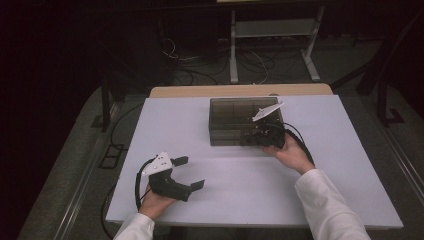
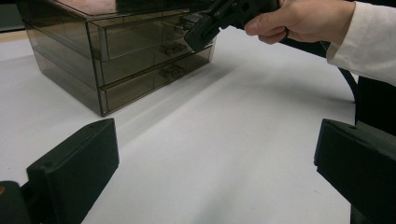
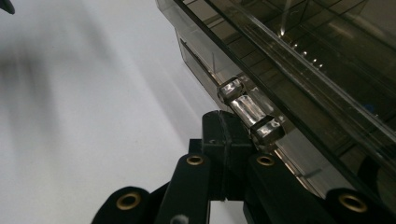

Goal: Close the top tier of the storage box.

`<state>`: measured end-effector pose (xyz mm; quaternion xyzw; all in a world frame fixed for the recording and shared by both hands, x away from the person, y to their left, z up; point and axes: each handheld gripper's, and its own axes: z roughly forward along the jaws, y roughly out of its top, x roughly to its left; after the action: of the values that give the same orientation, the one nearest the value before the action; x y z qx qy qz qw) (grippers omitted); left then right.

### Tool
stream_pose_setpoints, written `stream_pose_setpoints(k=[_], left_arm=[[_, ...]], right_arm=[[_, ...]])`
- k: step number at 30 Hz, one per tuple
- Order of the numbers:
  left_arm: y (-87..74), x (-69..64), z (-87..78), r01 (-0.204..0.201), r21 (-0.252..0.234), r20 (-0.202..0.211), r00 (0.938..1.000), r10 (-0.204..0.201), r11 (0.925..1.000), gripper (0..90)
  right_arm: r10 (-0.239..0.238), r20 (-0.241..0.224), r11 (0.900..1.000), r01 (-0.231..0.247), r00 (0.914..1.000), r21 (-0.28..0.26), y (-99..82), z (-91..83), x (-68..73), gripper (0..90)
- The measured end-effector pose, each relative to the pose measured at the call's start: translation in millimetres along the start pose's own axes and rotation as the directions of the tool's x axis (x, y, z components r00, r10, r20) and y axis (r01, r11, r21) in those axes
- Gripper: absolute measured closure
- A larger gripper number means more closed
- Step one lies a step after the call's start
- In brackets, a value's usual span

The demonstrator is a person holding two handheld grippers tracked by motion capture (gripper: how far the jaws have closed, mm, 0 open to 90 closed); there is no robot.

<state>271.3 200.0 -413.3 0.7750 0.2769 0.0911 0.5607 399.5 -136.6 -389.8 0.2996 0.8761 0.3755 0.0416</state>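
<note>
Right hand-held gripper (image 3: 223,122): jaws clenched together with nothing between them, tips just beside the clear handle (image 3: 250,112) of a drawer, seemingly lined up to work that handle.
Right hand (image 1: 291,152): reaches to the front of the drawer box from the near side, since the drawers face the person.
Drawer box (image 1: 235,117): smoky see-through plastic, three stacked drawers, all looking shut, at the far middle of the white tabletop (image 1: 200,125).
Left hand-held gripper (image 1: 192,172): released, jaws wide apart, empty, resting near the front left, well apart from the box, likely waiting in reserve.
</note>
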Motion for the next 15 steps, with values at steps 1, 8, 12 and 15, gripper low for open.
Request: stream_pose_setpoints(k=[1,8,12,15], left_arm=[[0.0,0.0,0.0,0.0,0.001,0.0,1.0,0.0,1.0,0.0],[0.0,0.1,0.0,0.001,0.0,0.0,1.0,-0.001,1.0,0.0],[0.0,0.0,0.0,0.0,0.0,0.0,1.0,0.0,1.0,0.0],[0.0,0.1,-0.2,0.0,0.0,0.0,1.0,0.0,1.0,0.0]], right_arm=[[0.002,0.001,1.0,-0.002,1.0,-0.001,0.0,0.1,-0.2,88.9],[0.02,0.017,0.9997,-0.02,0.9997,-0.014,-0.2,0.6,-3.9,88.9],[0.045,0.031,0.9987,-0.044,0.9985,-0.028,-0.3,0.2,-6.2,88.8],[0.055,0.029,0.998,-0.054,0.998,-0.031,-1.3,0.4,-7.2,88.7]])
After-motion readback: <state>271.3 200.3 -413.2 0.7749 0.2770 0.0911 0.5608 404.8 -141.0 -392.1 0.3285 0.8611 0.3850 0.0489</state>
